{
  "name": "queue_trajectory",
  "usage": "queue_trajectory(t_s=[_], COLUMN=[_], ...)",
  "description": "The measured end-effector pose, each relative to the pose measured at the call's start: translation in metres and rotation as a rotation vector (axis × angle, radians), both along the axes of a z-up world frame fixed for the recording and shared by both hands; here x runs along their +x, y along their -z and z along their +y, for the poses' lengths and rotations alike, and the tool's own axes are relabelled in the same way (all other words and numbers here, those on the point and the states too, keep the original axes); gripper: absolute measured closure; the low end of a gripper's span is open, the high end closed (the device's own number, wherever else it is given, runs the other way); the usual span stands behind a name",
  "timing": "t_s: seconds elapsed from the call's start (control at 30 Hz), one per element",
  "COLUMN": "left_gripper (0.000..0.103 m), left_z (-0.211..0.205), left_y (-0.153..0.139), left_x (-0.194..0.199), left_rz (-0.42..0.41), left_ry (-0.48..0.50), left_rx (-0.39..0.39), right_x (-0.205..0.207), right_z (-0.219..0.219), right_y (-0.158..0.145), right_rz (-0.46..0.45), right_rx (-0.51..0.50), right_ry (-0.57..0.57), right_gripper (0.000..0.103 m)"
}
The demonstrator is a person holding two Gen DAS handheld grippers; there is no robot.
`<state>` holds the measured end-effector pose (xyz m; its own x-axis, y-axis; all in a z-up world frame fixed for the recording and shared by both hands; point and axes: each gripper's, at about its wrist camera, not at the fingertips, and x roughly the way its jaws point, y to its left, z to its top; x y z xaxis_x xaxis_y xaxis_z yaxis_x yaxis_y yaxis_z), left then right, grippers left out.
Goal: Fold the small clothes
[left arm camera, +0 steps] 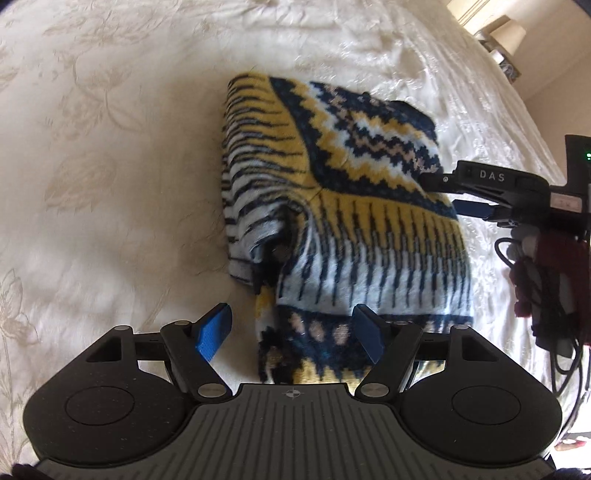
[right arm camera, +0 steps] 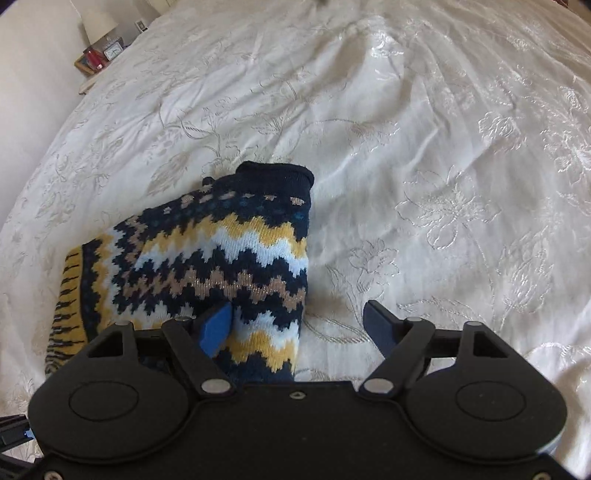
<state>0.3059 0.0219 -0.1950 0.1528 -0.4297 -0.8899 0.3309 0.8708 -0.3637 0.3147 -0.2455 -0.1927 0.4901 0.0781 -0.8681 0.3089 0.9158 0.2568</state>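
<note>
A small knitted sweater, patterned in navy, yellow, white and tan, lies folded into a compact bundle on the bed. My left gripper is open, and the sweater's near hem lies between its blue pads. My right gripper is open at the sweater's right edge, with the fabric edge between its fingers. The right gripper also shows in the left wrist view, reaching in from the right onto the sweater's side. A dark rolled collar or cuff is at the sweater's far end.
The bed is covered by a cream embroidered bedspread, wrinkled around the sweater. A bedside table with a lamp and small items stands at the far left. Cables hang from the right gripper.
</note>
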Motion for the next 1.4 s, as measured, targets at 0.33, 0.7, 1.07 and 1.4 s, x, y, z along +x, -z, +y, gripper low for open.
queue_trajectory(t_s=[0.33, 0.7, 1.07, 1.4], left_gripper=[0.025, 0.057, 0.066, 0.062], left_z=[0.002, 0.0, -0.014, -0.041], left_y=[0.036, 0.053, 0.028, 0.036], left_x=[0.02, 0.025, -0.033, -0.158], left_rz=[0.145, 0.306, 0.331, 0.366], left_ry=[-0.047, -0.016, 0.117, 0.19], left_rx=[-0.155, -0.36, -0.415, -0.283], right_x=[0.005, -0.007, -0.066, -0.187], right_z=[-0.026, -0.04, -0.043, -0.062], right_y=[0.023, 0.04, 0.005, -0.009], right_rz=[-0.021, -0.07, -0.066, 0.049], right_rx=[0.199, 0.512, 0.499, 0.415], right_ry=[-0.008, -0.001, 0.055, 0.074], right_gripper=[0.013, 0.044, 0.06, 0.055])
